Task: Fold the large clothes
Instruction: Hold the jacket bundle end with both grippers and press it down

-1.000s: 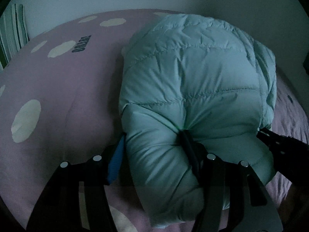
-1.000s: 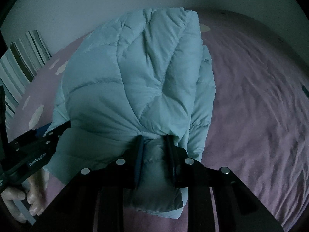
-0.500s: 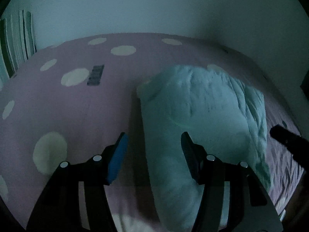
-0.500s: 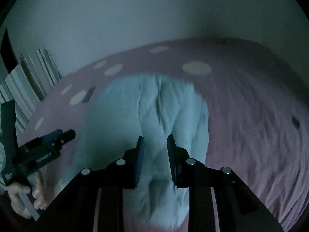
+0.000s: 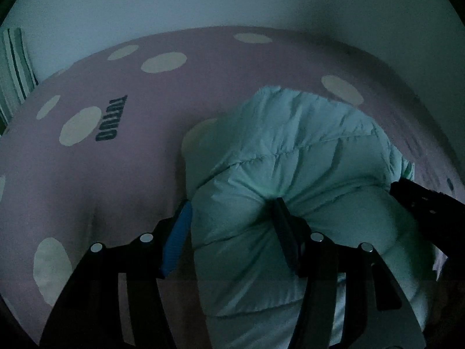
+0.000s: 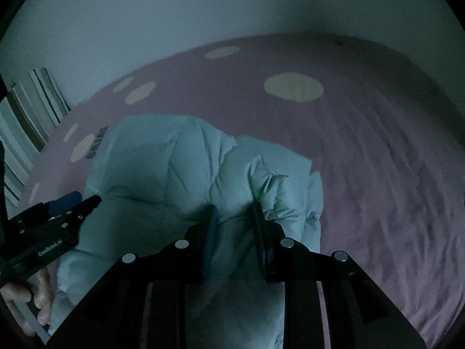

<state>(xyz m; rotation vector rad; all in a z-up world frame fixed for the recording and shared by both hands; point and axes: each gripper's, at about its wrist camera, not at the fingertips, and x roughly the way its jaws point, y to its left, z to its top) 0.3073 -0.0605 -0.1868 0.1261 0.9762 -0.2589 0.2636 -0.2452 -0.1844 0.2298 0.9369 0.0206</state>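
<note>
A pale mint quilted down jacket [image 5: 290,174] lies bunched and folded on a pink bed cover; it also shows in the right wrist view [image 6: 180,171]. My left gripper [image 5: 232,212] has its jaws wide, pressed around a thick bulge of the jacket's near edge. My right gripper [image 6: 232,212] has its jaws closer together, clamped on a fold of the jacket's near edge. The left gripper [image 6: 58,218] shows at the left of the right wrist view, at the jacket's left side. The right gripper's body [image 5: 427,206] shows at the right of the left wrist view.
The pink bed cover [image 5: 87,180] has cream dots and dark lettering [image 5: 112,122]. A striped pillow [image 6: 32,107] stands at the left by the pale wall [image 6: 203,8]. The cover [image 6: 392,160] is wrinkled to the right of the jacket.
One second ago both grippers held the jacket close up. Half a second ago they stood back with fingers off it. Now both are down at its near edge again, pressing into it.
</note>
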